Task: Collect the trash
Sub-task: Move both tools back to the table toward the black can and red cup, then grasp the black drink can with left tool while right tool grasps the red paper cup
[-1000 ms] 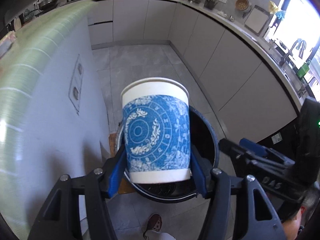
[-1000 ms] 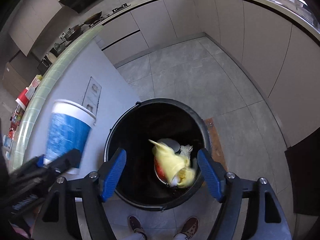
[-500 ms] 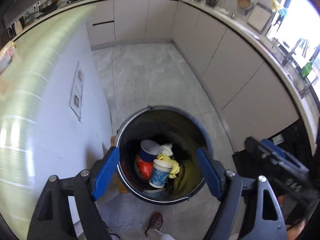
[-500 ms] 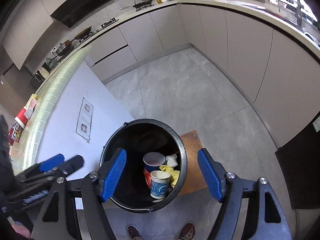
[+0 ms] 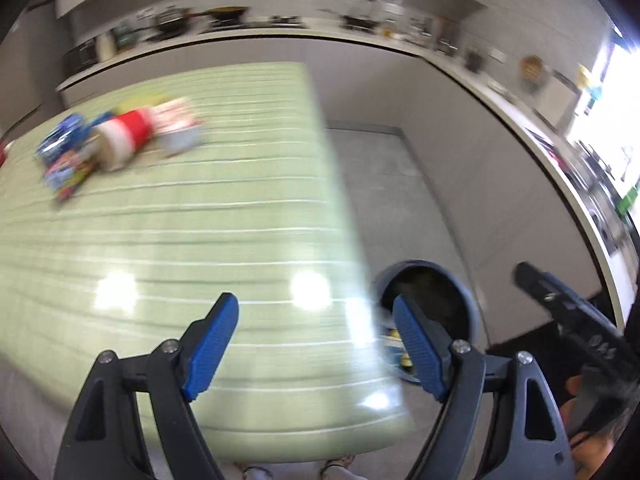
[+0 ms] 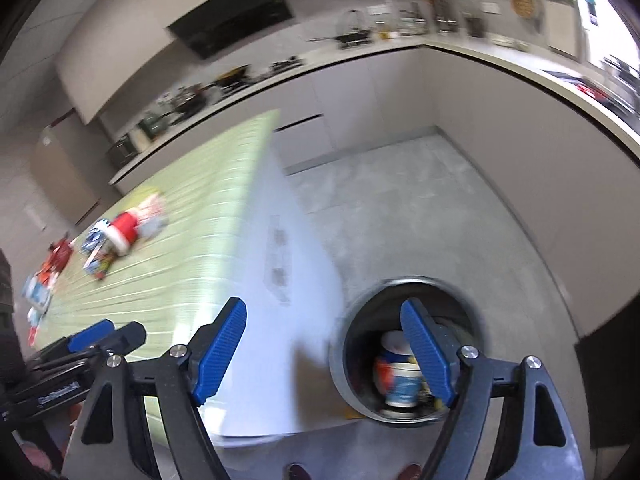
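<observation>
The left gripper (image 5: 316,346) and right gripper (image 6: 324,354) gape wide and empty, the right's jaws having just opened further; the red paper cup (image 5: 126,138) lies toppled among wrappers (image 5: 64,162) far left on the desk (image 5: 224,216); likely light and crushable, best pinched gently across its body

A pale green striped worktop (image 5: 192,216) with white sides stands on a grey tiled floor (image 6: 420,208). Handleless beige cabinets (image 6: 500,120) line two walls under a cluttered counter (blurred), a black range hood (image 6: 232,20) above. Daylight floods a window (image 5: 616,112).
</observation>
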### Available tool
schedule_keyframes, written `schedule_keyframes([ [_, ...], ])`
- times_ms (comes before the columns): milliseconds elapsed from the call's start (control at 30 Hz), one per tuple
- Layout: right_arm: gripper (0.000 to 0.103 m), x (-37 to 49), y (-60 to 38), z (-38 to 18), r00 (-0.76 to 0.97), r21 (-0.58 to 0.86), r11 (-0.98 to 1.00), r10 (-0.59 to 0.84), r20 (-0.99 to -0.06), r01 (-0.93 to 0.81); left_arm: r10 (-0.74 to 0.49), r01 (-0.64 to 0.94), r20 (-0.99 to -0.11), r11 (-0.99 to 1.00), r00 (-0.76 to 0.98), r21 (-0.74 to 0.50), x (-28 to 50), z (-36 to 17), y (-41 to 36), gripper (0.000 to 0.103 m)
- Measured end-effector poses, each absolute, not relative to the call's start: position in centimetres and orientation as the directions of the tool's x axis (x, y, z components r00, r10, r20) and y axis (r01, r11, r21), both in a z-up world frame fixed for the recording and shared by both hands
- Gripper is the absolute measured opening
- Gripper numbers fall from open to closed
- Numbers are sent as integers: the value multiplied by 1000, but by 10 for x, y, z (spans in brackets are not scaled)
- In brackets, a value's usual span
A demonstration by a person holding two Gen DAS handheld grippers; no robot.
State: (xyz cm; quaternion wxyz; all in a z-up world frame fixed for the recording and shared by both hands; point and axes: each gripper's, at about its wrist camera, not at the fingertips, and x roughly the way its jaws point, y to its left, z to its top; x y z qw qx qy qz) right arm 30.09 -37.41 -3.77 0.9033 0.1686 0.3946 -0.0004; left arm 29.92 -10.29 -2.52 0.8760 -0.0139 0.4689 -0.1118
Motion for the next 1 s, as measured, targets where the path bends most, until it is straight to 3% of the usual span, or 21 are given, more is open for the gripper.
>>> schedule_keyframes([
  [133,81,319,-300,-29,696,311,946,164,-699,89,-114,69,-809,993,577,-90,306,-29,-9,81],
  [367,82,348,-187,-29,690,314,949,212,-692,22,-34,-20,-791,998,611,-58,325,-30,89,81],
  [833,83,433,-91,-35,652,315,941,315,-690,-121,32,-93,-782,995,623,-34,391,-32,156,81],
  [1000,83,458,-73,-33,648,309,943,314,-694,-126,-7,-52,-782,997,623,-51,416,-32,161,81],
])
